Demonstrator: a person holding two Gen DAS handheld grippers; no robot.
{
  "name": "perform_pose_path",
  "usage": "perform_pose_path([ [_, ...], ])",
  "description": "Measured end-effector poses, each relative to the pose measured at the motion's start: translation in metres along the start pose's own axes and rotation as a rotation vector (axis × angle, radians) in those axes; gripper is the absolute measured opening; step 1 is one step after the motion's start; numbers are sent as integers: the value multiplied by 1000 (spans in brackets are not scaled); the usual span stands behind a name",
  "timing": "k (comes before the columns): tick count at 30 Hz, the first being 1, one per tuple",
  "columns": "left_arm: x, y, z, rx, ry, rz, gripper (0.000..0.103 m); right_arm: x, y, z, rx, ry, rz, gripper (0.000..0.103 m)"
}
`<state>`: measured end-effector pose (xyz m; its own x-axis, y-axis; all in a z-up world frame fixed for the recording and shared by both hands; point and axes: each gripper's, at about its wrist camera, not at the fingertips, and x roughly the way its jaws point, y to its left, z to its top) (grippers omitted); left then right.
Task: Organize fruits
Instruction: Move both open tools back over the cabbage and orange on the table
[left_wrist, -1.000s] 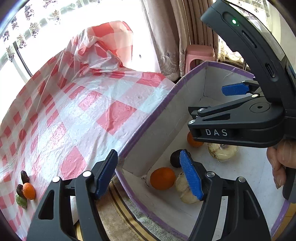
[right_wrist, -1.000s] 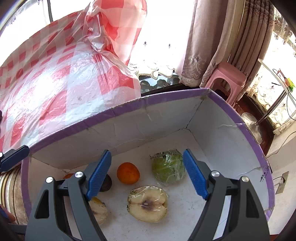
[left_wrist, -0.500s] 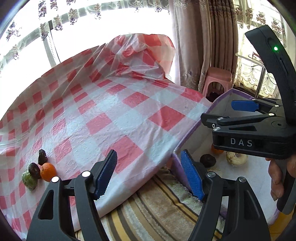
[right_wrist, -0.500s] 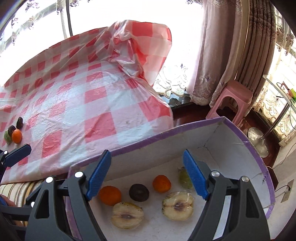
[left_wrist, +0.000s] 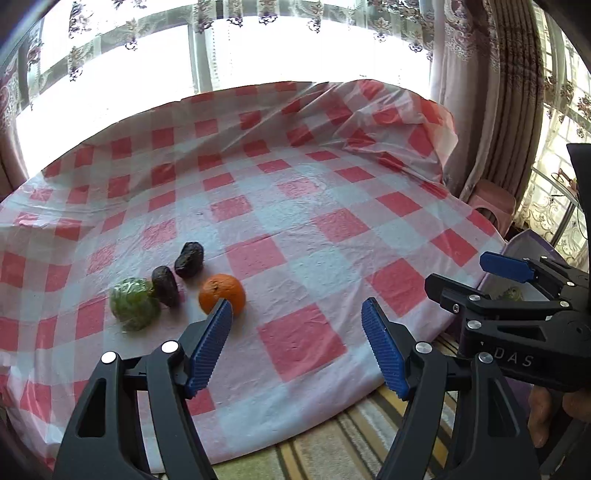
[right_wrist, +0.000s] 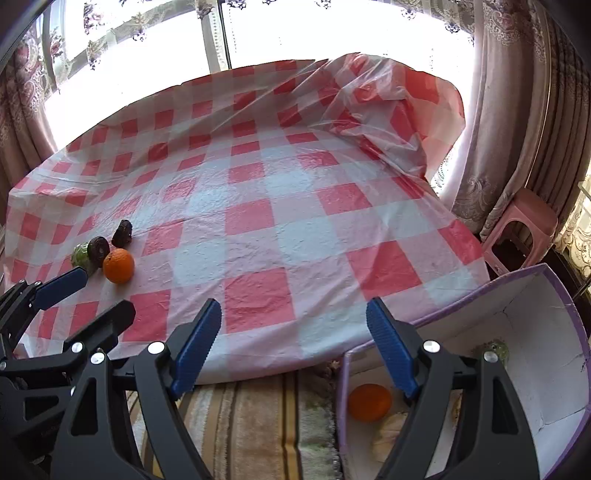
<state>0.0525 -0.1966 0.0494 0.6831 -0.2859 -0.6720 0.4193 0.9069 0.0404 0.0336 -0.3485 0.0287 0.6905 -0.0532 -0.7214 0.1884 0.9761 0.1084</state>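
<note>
Light: bright daylight from the blown-out window (left_wrist: 258, 62) behind.
Glare: sheen on plastic tablecloth (right_wrist: 258, 206).
Edges: fisheye bending, dark corners.

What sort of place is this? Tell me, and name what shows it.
Most likely a room in a home, perhaps a dining or living area. A table under a red-checked plastic tablecloth stands by a bright window with patterned curtains, and a pink plastic stool and a striped rug sit alongside it.
</note>
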Motion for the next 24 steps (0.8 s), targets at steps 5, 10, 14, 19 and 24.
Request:
perform_pose_path([
  [5,-3,49,-8,-79,2,53,71,10,37,-1,-30,5,51,81],
  [10,-1,107,-20,-213,42,80,71,17,72,3,-74,0,101,81],
  [14,7,135,-27,-270,69,99,71,25,97,5,-120,3,126,81],
  [19,19,150,-30,-300,99,73,71,33,125,7,-192,6,138,81],
  [24,30,154,-27,-285,114,68,71,45,138,10,-213,22,149,81],
])
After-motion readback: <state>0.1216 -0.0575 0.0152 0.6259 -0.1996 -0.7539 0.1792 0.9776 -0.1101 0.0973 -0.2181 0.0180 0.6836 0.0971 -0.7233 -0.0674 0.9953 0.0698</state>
